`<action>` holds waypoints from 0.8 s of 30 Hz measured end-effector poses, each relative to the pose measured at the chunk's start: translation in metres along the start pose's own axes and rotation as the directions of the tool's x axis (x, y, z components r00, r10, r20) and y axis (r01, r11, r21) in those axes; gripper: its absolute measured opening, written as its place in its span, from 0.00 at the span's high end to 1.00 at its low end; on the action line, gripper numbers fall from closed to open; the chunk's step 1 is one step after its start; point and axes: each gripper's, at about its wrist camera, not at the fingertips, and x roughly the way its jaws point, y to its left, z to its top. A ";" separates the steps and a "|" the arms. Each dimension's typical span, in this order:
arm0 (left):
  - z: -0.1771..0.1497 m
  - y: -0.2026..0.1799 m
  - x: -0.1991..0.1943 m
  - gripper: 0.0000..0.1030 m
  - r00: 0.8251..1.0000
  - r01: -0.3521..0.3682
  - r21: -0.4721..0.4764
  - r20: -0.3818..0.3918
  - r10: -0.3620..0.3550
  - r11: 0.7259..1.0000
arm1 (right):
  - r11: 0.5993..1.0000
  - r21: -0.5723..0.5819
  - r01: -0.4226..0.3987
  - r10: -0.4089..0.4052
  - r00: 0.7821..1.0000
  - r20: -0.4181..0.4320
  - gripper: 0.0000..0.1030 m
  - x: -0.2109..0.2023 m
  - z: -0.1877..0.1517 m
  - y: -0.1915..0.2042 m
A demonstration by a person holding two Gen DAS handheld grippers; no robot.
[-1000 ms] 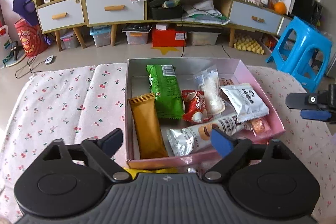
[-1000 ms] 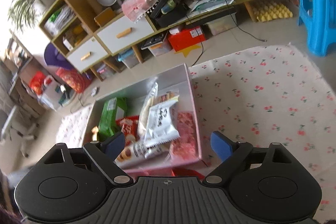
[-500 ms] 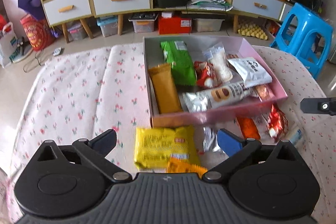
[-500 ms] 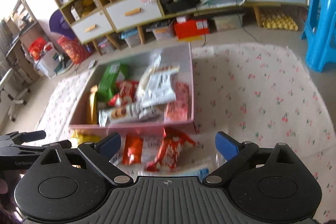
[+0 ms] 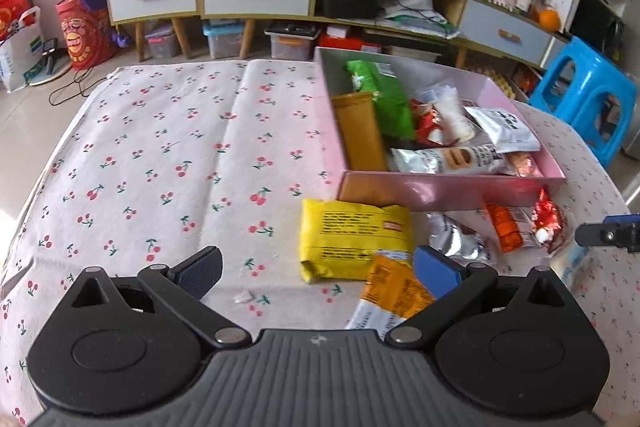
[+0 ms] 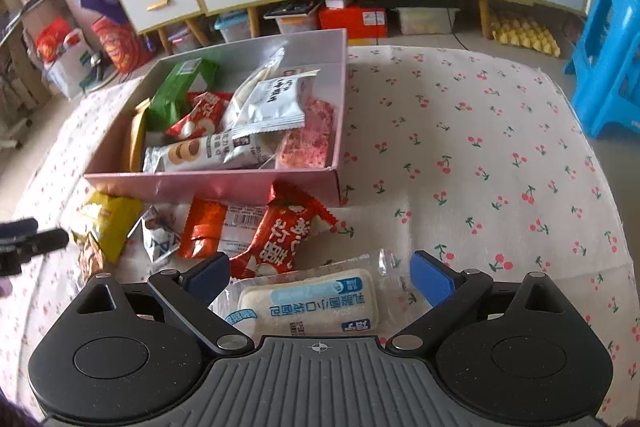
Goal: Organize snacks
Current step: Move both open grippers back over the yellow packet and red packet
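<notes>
- My right gripper was spread wide and empty, straddling the white bread packet, which I judged the next pick.
- My left gripper was likewise spread, empty, near the yellow packet.
- Loose snacks lay along the pink box near wall, outside it, handy for loading.
- Beyond, box already held several packets.

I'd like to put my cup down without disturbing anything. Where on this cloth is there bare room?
Two bare patches: the cherry tablecloth left of the pink box, and the cloth right of the box, toward the blue stool. It is crowded along the box's near wall, where the yellow packet, red wrapper and bread pack lie.
</notes>
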 end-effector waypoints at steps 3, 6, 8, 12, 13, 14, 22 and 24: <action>0.001 0.003 0.002 0.01 1.000 -0.004 -0.006 0.022 0.004 1.000 | 1.000 -0.018 -0.014 0.014 1.000 0.012 0.05 0.001 -0.002 0.006; 0.000 0.003 0.008 0.01 1.000 -0.003 -0.014 0.030 0.003 1.000 | 0.999 -0.022 -0.031 0.032 0.999 0.019 0.05 0.005 -0.002 0.009; 0.000 0.000 0.012 0.01 1.000 0.003 -0.007 0.020 -0.003 1.000 | 0.999 -0.027 -0.032 0.033 0.999 0.023 0.05 0.008 -0.002 0.010; -0.002 -0.015 0.022 0.01 1.000 0.008 0.048 -0.002 -0.008 0.999 | 0.999 -0.022 -0.036 0.037 0.998 0.041 0.05 0.014 -0.001 0.010; -0.002 -0.020 0.024 0.01 1.000 0.008 0.065 -0.005 -0.008 0.998 | 0.999 -0.017 -0.042 0.043 0.998 0.047 0.05 0.015 0.000 0.009; -0.003 -0.024 0.026 0.01 1.000 0.006 0.079 -0.007 -0.005 0.997 | 0.999 -0.011 -0.048 0.049 0.997 0.055 0.05 0.017 0.000 0.008; -0.006 -0.035 0.041 0.01 0.999 -0.027 0.129 -0.029 0.031 0.991 | 0.998 -0.042 -0.055 0.058 0.994 0.092 0.06 0.022 0.001 0.008; -0.007 -0.034 0.042 0.01 0.999 -0.026 0.135 -0.029 0.031 0.990 | 0.997 -0.051 -0.054 0.059 0.994 0.092 0.07 0.023 0.000 0.009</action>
